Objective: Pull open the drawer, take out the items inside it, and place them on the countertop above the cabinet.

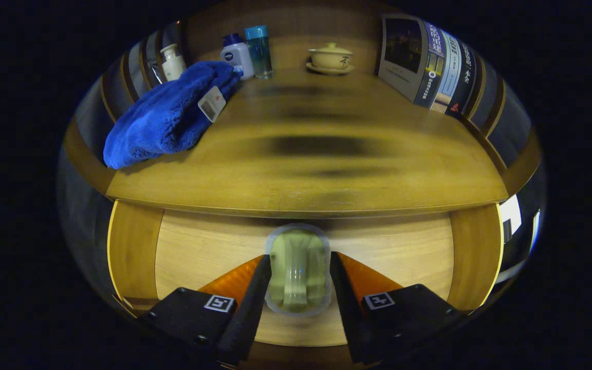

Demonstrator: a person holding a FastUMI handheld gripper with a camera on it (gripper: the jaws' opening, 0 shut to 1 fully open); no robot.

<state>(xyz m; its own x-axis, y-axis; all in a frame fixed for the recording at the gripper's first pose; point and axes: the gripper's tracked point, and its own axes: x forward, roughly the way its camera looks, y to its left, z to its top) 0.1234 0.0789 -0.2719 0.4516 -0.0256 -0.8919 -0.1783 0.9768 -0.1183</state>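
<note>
The tongs [298, 288] straddle the pale handle [298, 272] on the drawer [203, 246] front, both fingers [247, 303] pressed against its sides. Above, the worktop [327, 174] carries a blue towel [167, 115], bottles [247, 51], a lidded cup [331, 56] and a book [424, 61].

The drawer handle [298, 272] sits right between the gripper [298, 288] fingers, on the drawer front [198, 252] just ahead. Above it, the countertop [327, 169] stretches away. Beyond and left lies a towel [170, 115]; behind it, a pump bottle [172, 61], a lotion bottle [237, 55] and a tall bottle [258, 51]. Far ahead, a lidded cup [331, 57] on a saucer; to the right, books [432, 67] upright.
</note>
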